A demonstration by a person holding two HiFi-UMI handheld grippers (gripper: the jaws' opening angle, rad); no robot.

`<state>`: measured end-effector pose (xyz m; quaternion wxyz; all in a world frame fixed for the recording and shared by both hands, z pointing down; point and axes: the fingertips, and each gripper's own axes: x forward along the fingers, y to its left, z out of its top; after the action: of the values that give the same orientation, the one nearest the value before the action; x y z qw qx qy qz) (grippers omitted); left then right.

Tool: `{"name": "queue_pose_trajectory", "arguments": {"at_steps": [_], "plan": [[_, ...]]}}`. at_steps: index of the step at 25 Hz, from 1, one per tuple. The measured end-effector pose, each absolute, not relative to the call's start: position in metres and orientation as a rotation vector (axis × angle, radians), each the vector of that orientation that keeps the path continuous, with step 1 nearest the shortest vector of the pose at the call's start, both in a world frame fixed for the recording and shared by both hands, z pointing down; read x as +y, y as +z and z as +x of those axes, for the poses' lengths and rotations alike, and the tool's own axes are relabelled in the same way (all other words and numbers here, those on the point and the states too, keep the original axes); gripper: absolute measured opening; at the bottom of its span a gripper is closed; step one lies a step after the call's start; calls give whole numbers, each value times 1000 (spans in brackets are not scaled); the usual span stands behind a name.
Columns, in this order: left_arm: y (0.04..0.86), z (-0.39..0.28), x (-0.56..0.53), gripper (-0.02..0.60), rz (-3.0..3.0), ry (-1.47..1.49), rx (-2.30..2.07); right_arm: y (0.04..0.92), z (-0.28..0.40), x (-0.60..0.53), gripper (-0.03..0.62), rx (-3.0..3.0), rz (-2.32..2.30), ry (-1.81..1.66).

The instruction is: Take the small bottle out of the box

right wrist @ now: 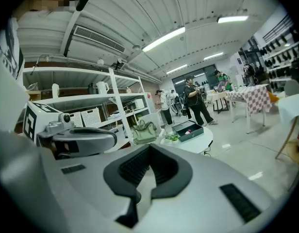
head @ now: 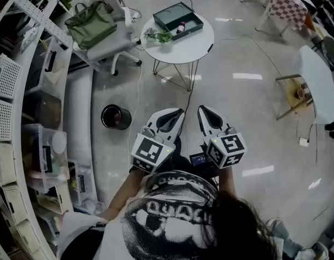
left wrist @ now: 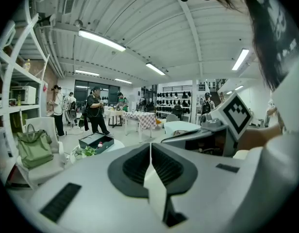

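My left claw (head: 175, 112) and my right claw (head: 204, 109) were both closed with nothing in them, held side by side above the floor, well apart from the round white desk (head: 183, 50). The small bottle (head: 181, 28) lay inside the open dark green box (head: 169, 14) on that desk, near some green leaves (head: 159, 36).

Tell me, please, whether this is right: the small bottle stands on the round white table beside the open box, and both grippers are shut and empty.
No: the head view shows the small bottle inside the open box on the round white table. The left gripper and right gripper are shut and empty.
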<state>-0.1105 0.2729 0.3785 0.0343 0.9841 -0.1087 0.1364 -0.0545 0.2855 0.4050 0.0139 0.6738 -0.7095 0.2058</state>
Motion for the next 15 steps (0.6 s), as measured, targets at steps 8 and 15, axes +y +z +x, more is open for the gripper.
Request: {"name": "queue_pose_trajectory", "arguments": {"at_steps": [8, 15], "plan": [[377, -76, 166, 17, 3035, 420, -312, 402, -19, 197, -3, -2170, 2137, 690], [388, -57, 100, 17, 2997, 439, -259, 409, -1, 138, -3, -2118, 2140, 735]]}}
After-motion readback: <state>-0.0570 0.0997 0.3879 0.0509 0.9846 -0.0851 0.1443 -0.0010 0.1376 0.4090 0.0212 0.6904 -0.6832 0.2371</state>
